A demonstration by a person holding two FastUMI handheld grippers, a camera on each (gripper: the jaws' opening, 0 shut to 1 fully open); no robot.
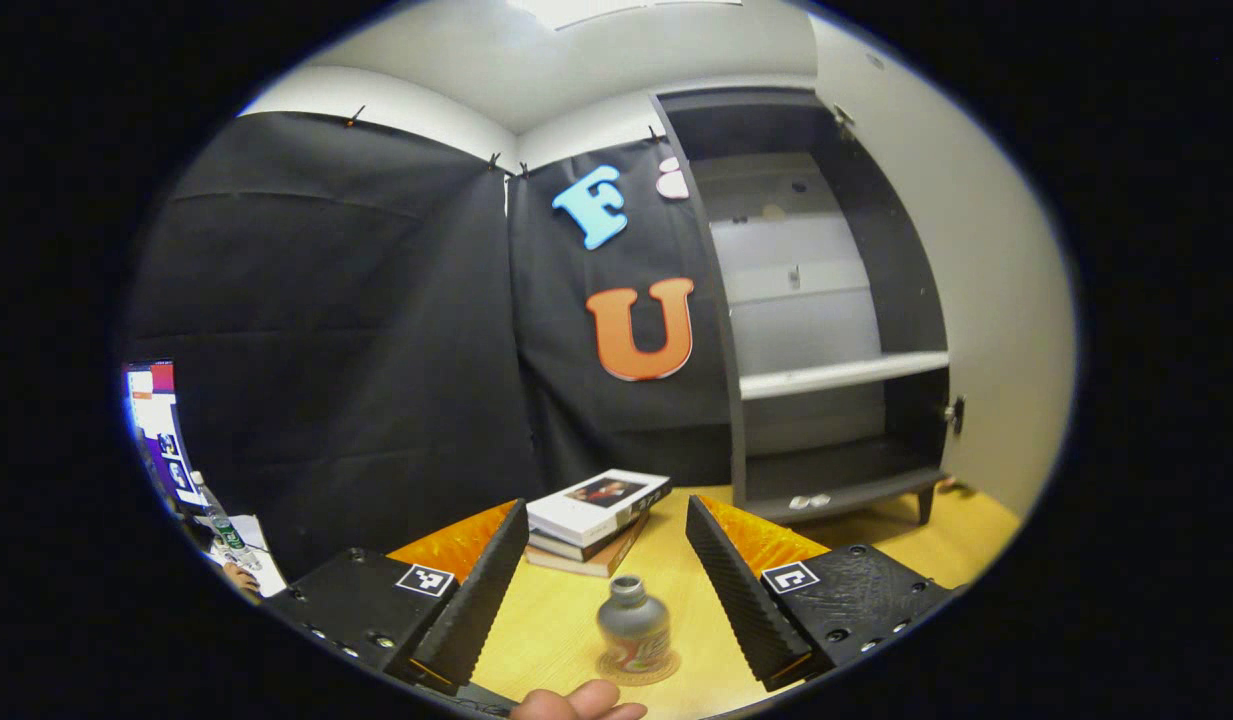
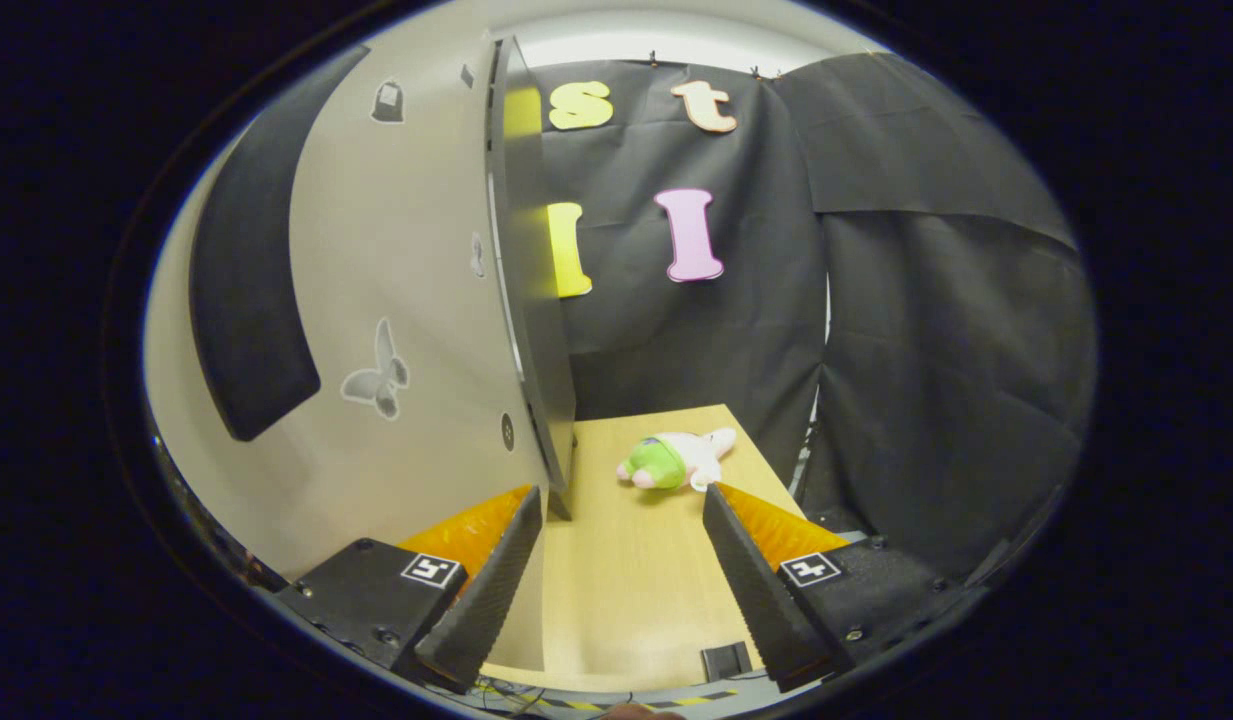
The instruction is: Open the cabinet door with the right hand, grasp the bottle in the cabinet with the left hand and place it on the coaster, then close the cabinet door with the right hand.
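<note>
A small grey bottle (image 1: 631, 625) stands upright on a round coaster (image 1: 636, 667) on the yellow wooden table (image 1: 556, 620), set between the spread fingers of the left gripper (image 1: 608, 585), which is released and touches nothing. A fingertip (image 1: 576, 702) of the person's hand shows at the bottom edge, just in front of the coaster. Behind the bottle lies a stack of books (image 1: 596, 520), and beyond it the dark cabinet (image 1: 826, 320) stands open, its white shelf (image 1: 841, 375) bare. In the right gripper view, the right gripper (image 2: 616, 560) is likewise unclenched, its left finger close beside the edge of the swung-out cabinet door (image 2: 416, 300), contact unclear. A pink and green plush toy (image 2: 673, 460) lies on the table farther back
</note>
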